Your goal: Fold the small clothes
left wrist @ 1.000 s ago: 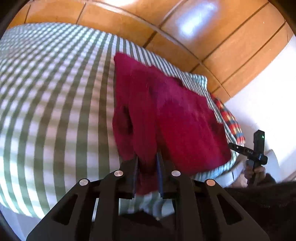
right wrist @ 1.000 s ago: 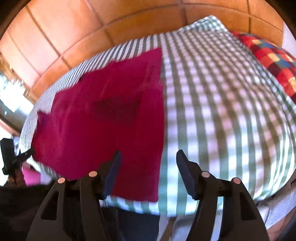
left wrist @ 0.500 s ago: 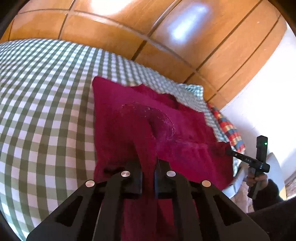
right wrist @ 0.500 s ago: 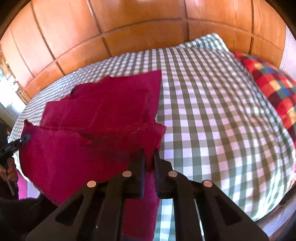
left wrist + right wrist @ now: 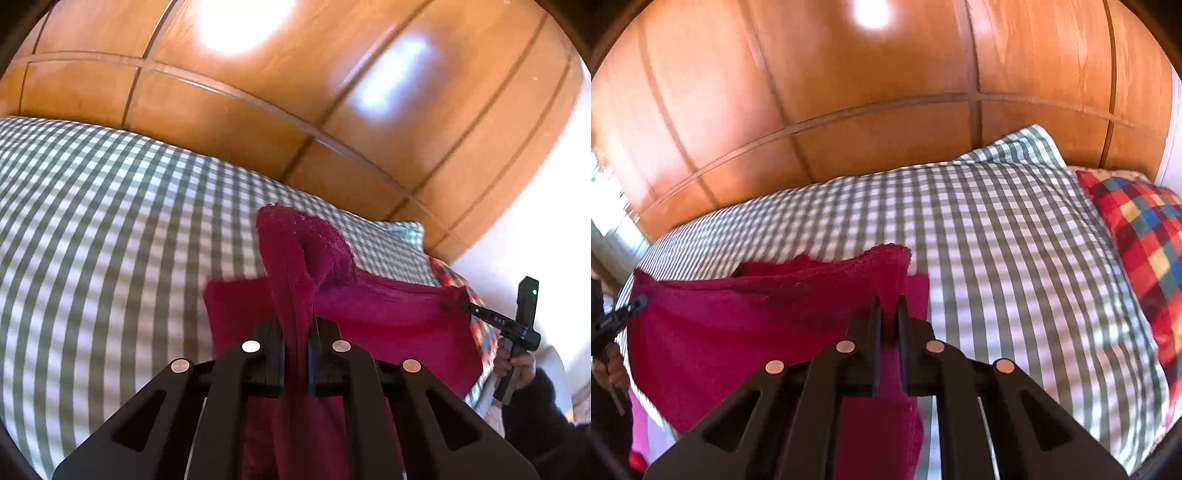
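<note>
Both grippers, left (image 5: 295, 343) & right (image 5: 888, 325), now clamped tight on red cloth's (image 5: 738, 325) near corners, lifted off bed (image 5: 997, 258). Risk imo: uneven carry skews fold, or thin pinch slips.

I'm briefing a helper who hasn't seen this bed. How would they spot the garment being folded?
Find the bed with the green-checked cover against the wood panelling. On it lies a crimson garment, pinched by the left gripper and right gripper. It is the only plain-coloured fabric; the pillow beside it is multicoloured.

Bright glare, striped shadows, fisheye blur
</note>
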`<act>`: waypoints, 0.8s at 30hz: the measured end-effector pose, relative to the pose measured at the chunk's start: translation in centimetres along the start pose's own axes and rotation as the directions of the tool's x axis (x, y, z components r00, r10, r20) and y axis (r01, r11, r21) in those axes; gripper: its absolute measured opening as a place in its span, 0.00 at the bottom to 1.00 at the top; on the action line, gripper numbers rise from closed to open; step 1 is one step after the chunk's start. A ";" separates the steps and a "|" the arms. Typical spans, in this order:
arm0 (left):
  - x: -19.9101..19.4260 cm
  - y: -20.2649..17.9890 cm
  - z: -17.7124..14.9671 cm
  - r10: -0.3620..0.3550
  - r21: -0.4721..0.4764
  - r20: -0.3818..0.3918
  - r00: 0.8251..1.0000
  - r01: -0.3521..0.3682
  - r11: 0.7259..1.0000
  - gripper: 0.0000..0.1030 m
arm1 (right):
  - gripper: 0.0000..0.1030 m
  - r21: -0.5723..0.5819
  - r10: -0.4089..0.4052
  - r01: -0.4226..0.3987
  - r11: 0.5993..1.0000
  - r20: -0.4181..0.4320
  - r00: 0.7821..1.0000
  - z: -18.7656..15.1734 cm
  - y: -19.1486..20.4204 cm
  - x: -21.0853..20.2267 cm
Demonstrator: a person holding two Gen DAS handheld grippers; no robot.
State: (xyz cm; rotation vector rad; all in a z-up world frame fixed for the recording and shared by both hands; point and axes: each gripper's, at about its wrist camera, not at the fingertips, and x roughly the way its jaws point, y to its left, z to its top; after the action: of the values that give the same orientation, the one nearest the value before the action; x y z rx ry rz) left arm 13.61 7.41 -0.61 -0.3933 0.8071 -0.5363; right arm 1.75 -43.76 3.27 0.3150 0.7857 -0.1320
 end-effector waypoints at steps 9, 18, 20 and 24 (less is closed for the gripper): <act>9.2 2.5 2.2 0.144 -0.051 -0.158 0.977 -0.154 0.987 0.08 | 0.11 0.033 -0.071 0.077 0.996 -0.163 0.984 1.2 -1.4 9.8; 3.0 3.3 -2.2 0.056 -0.123 -0.115 0.992 -0.070 0.990 0.24 | 0.51 0.095 0.047 -0.037 0.995 -0.099 0.994 -3.1 -3.4 3.2; 0.4 2.7 -4.6 0.033 -0.105 -0.103 0.994 -0.044 0.994 0.32 | 0.51 0.101 0.080 -0.069 0.992 -0.109 0.991 -5.3 -3.6 1.2; -3.5 1.3 -9.4 0.037 -0.055 -0.113 0.993 -0.043 0.998 0.43 | 0.51 0.107 0.131 -0.116 0.987 -0.144 0.981 -9.5 -3.5 -1.6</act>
State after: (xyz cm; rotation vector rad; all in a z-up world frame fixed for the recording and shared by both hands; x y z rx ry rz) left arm 4.83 9.29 -5.21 -0.4021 0.9380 -0.5019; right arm -6.57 -43.96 -2.66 0.4701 0.9089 -0.0299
